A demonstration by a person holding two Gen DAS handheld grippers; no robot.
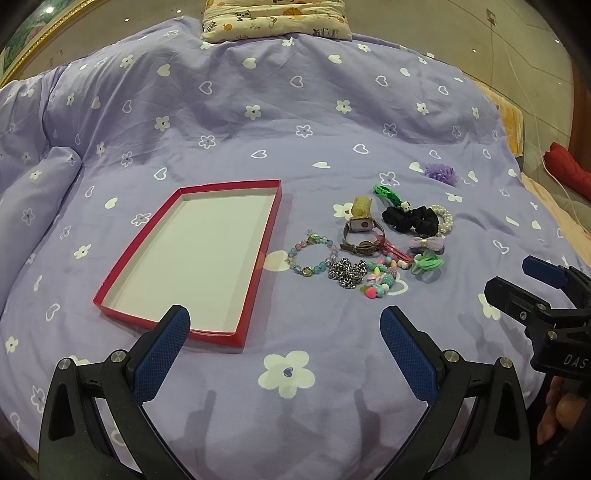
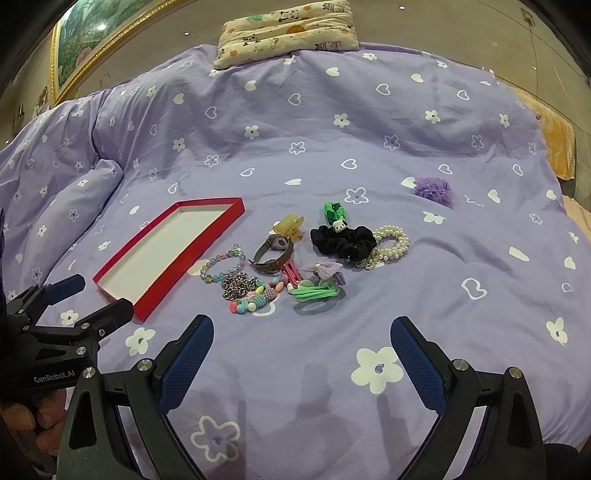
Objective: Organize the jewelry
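A shallow red box point(image 1: 258, 254) point(image 2: 155, 295) with a white inside lies empty on the purple bedspread. To its right lies a heap of jewelry: a glass bead bracelet point(image 1: 313, 253) point(image 2: 221, 264), a silver chain point(image 1: 347, 275) point(image 2: 238, 286), a watch point(image 1: 362, 232) point(image 2: 275, 251), a black scrunchie point(image 1: 410, 218) point(image 2: 341, 236), a pearl bracelet point(image 1: 445, 218) point(image 2: 391, 242), and a green hair tie point(image 1: 426, 262) point(image 2: 314, 291). My left gripper point(image 1: 284, 343) is open and empty, near the box's front corner. My right gripper point(image 2: 301, 350) is open and empty, in front of the heap.
A purple scrunchie point(image 1: 439, 171) point(image 2: 432, 190) lies apart at the back right. A patterned pillow point(image 1: 273, 18) point(image 2: 288, 29) sits at the bed's far end. A fold of duvet point(image 1: 40, 184) rises at the left. The bed drops off at the right.
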